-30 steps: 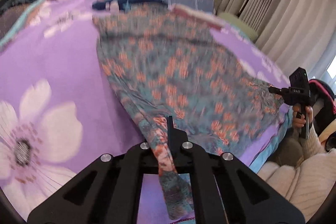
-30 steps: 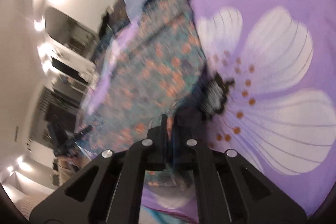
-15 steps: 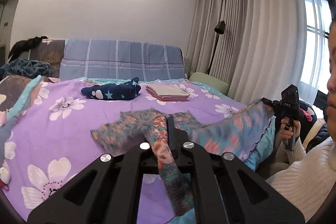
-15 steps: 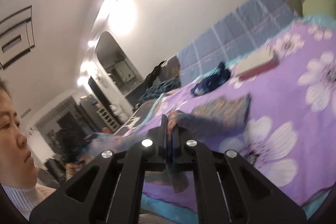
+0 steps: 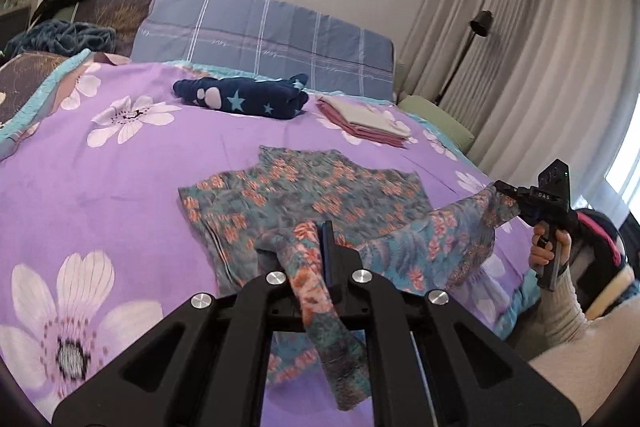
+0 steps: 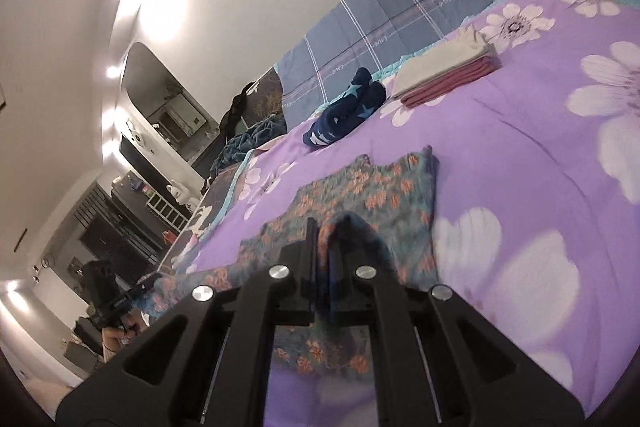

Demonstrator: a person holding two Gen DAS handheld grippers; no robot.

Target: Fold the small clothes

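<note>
While both of my tongs pinch the near hem of the floral garment, its far half lies flat on the purple bedspread ahead of me, so the cloth stays anchored while I carry the near edge forward for a fold, as I judge it. Off to the left of my left tongs there is only bedspread with its big white flowers. My left tongs are narrow, clamped on a twisted corner of the floral fabric that drapes down between the fingers toward me. Straight ahead of them the garment spreads wide; its long axis runs across my view, from left tongs to right tongs, and the notched far edge points away toward the headboard. Beyond it, well apart, sit a rolled navy star-print piece and, to its right, a neat pink and cream folded stack, which I take to be pieces already done and parked out of the way. Further right, my right tongs are likewise closed tight on the other near corner, lifted off the bed, so the hem hangs slack between my two grips. From the right wrist view the same corner bunches up at the fingers.
</note>
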